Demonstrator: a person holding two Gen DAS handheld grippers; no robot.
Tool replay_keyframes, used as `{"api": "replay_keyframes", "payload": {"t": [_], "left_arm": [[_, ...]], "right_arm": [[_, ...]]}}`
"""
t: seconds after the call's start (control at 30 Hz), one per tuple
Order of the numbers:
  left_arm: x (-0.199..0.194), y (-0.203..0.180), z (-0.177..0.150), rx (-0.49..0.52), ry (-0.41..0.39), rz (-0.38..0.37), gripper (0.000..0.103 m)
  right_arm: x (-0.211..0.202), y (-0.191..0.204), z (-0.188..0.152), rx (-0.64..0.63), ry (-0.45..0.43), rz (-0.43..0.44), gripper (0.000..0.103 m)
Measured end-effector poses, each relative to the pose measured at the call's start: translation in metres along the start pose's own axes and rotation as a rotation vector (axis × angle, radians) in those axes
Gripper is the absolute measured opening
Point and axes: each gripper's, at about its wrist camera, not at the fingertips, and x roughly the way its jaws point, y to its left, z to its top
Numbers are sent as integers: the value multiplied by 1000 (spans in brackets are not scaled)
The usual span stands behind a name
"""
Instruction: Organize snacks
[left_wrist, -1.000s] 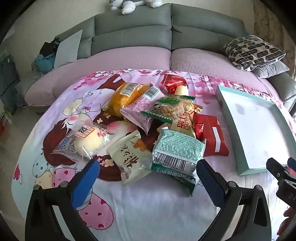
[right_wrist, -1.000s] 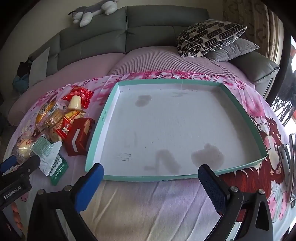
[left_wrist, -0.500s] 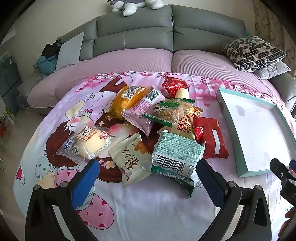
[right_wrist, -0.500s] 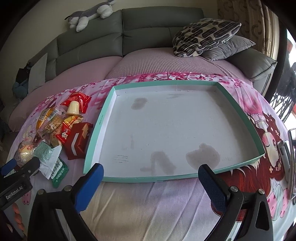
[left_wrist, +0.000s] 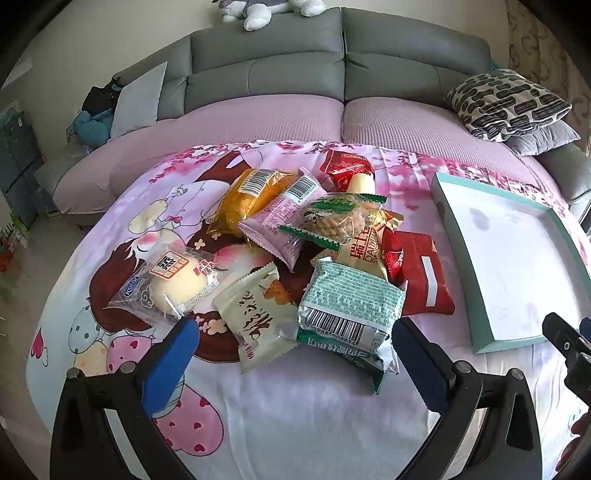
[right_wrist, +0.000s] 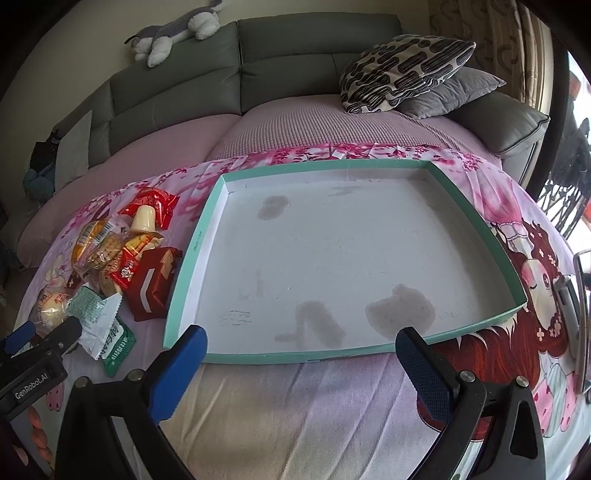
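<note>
A heap of several snack packets lies on a cartoon-print sheet. It includes a green-patterned packet, a cream packet, a clear-wrapped bun, a pink packet, an orange packet and a red packet. My left gripper hangs open just short of the green and cream packets, holding nothing. A shallow white tray with a teal rim lies right of the heap. Before the tray's near edge my right gripper is open, nothing between its fingers.
A grey sofa with pink seat covers stands behind the sheet. A patterned cushion and a grey one lie at its right end, a plush toy on its back. A metal object sits at the far right.
Both views have shifted slightly, as the grippers tilted or moved a little. The packets and the tray have not moved, and both grippers stay open.
</note>
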Motion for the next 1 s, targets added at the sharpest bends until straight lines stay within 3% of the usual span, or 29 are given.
{"api": "replay_keyframes", "payload": {"t": [1.0], "left_arm": [[-1, -5, 1, 16, 6, -4, 103]], "right_arm": [[1, 0, 1, 6, 1, -2, 103]]}}
